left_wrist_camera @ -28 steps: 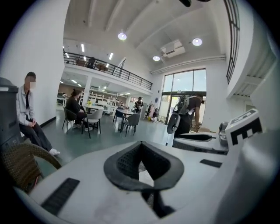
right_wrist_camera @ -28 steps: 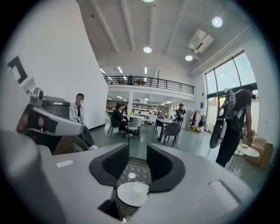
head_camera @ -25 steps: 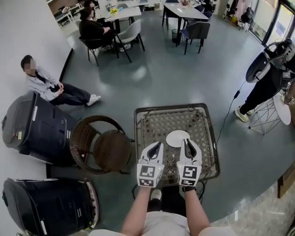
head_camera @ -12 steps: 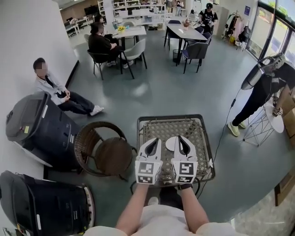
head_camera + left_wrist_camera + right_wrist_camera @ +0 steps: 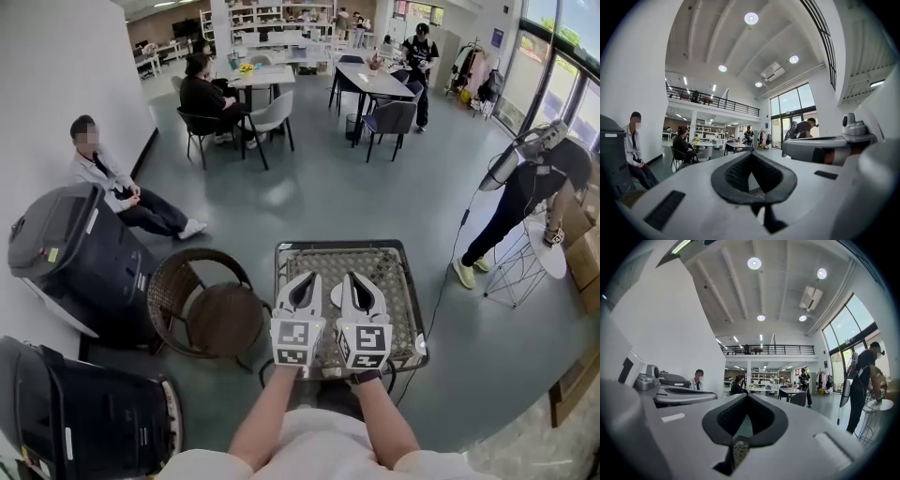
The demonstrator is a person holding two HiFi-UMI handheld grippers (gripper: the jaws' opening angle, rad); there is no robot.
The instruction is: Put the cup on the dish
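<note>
A white dish point(image 5: 335, 295) lies on the square wicker table point(image 5: 394, 267), and only a sliver of it shows between my two grippers. No cup appears in any view. In the head view my left gripper point(image 5: 306, 278) and right gripper point(image 5: 351, 277) hover side by side over the near half of the table. Both point away from me. The left gripper point(image 5: 751, 155) has its jaws together with nothing between them. The right gripper point(image 5: 746, 396) is likewise shut and empty. Both gripper views look level across the room rather than down at the table.
A round wicker chair point(image 5: 211, 314) stands left of the table. Two large dark machines point(image 5: 70, 248) point(image 5: 84, 412) sit further left. A person point(image 5: 108, 187) sits on the floor by the wall. Another person point(image 5: 525, 183) stands at the right beside a small white side table point(image 5: 553, 251).
Both grippers have drawn closer together and back toward the table's near edge, now covering most of the dish. The head view has tilted up, showing more of the room.
</note>
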